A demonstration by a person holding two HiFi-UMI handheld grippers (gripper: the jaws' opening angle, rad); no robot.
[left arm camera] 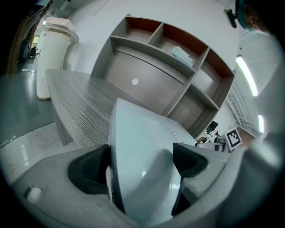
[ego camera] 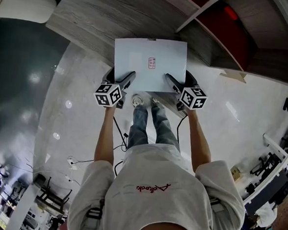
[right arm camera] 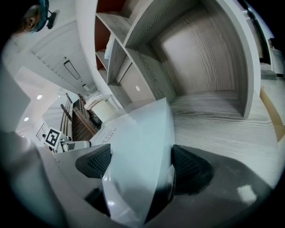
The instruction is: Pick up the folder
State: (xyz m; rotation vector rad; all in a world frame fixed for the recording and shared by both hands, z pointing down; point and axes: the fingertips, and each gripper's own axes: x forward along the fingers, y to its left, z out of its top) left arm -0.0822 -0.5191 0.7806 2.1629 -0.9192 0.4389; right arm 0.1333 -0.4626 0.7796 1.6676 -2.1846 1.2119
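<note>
The folder (ego camera: 150, 56) is a pale, flat rectangle with a small red label (ego camera: 152, 63). It lies at the near edge of the grey wooden desk (ego camera: 91, 20), with its near corners past the edge. My left gripper (ego camera: 131, 76) is at its near left corner and my right gripper (ego camera: 169, 79) at its near right corner. In the left gripper view the folder (left arm camera: 138, 133) fills the gap between wide jaws of the left gripper (left arm camera: 140, 162). In the right gripper view the folder (right arm camera: 138, 129) sits the same way in the right gripper (right arm camera: 140, 162). Both stand open around it.
A wooden shelf unit (left arm camera: 169, 58) with red-backed compartments rises behind the desk, and a pale object (left arm camera: 182, 55) lies in one compartment. A tall white bin (left arm camera: 51, 58) stands left of the desk. The person's legs and cables (ego camera: 118, 135) are on the glossy floor below.
</note>
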